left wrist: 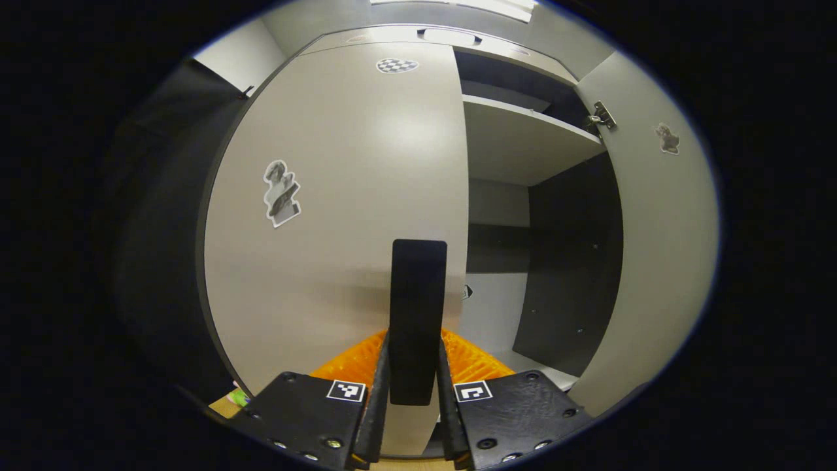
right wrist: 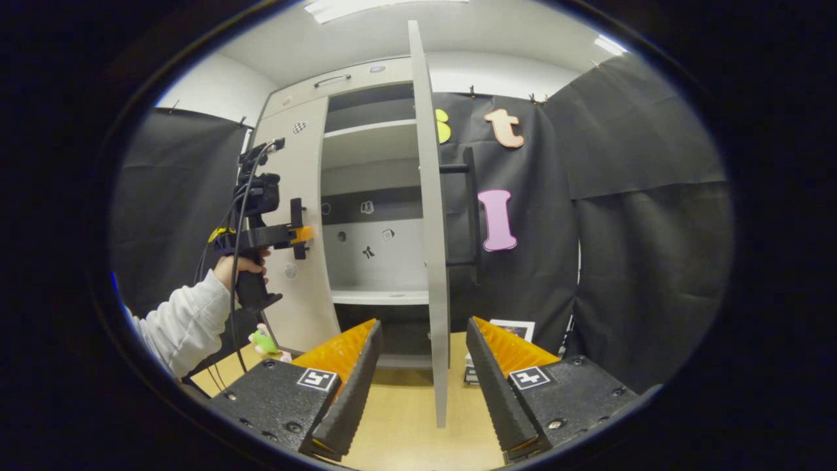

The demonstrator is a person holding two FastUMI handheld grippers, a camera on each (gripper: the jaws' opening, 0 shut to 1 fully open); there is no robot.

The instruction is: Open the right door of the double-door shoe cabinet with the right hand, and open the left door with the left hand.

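The left tool [left wrist: 413,366] is clamped on the black bar handle [left wrist: 418,314] of the closed pale grey left door [left wrist: 340,216], while the right tool [right wrist: 418,366] gapes wide around the swung-open grey right door's [right wrist: 431,261] edge.

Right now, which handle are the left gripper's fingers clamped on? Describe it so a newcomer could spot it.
Find the tall pale grey double-door shoe cabinet, then its closed left door. Near that door's inner edge stands a flat black vertical bar handle, pinched between orange-ribbed fingers; the open right door's handle is free.
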